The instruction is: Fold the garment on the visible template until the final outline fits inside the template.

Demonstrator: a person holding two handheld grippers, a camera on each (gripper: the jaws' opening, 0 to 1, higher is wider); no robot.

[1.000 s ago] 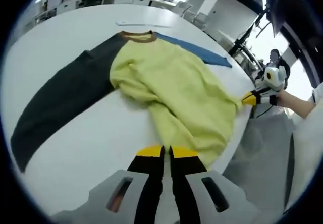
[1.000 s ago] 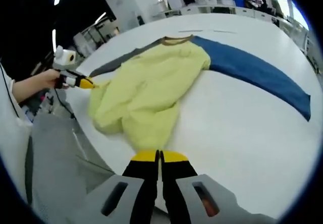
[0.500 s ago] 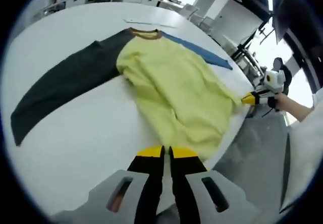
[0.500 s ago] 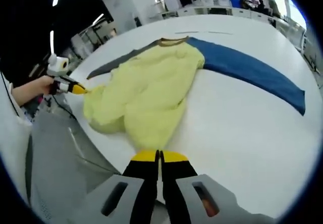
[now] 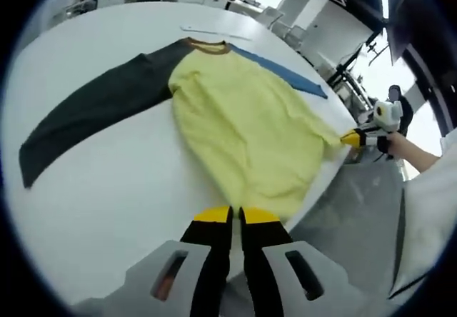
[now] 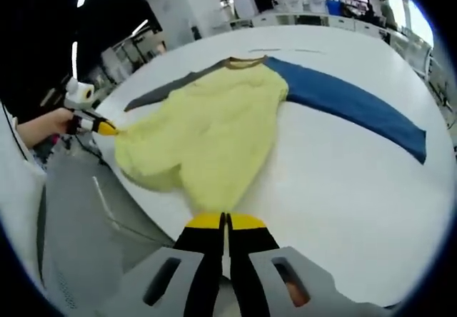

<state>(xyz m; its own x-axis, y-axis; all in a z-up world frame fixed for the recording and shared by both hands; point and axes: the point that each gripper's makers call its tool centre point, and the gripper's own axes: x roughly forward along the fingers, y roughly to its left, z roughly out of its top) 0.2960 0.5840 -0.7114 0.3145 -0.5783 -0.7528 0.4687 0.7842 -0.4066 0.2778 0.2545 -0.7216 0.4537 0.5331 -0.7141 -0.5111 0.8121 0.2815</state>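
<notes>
A long-sleeved shirt lies spread on the white table (image 5: 93, 195). It has a yellow body (image 5: 243, 131), a dark grey sleeve (image 5: 93, 113), a blue sleeve (image 5: 285, 74) and a brown collar (image 5: 207, 44). My left gripper (image 5: 235, 215) is shut on the yellow hem at the near table edge. My right gripper (image 5: 351, 138) pinches the other hem corner, held by a hand. In the right gripper view, my right gripper (image 6: 225, 220) is shut on the hem of the yellow body (image 6: 214, 131), and the left gripper (image 6: 107, 127) holds the far corner.
A thin pale strip (image 5: 207, 30) lies on the table beyond the collar. Grey floor (image 5: 357, 217) drops away past the table edge below the hem. Desks and chairs (image 5: 278, 24) stand behind the table. The blue sleeve (image 6: 350, 106) stretches toward the table's right side.
The yellow body has been drawn out flat toward the table edge, and its bunched folds have smoothed. Both grippers stayed shut on the hem.
</notes>
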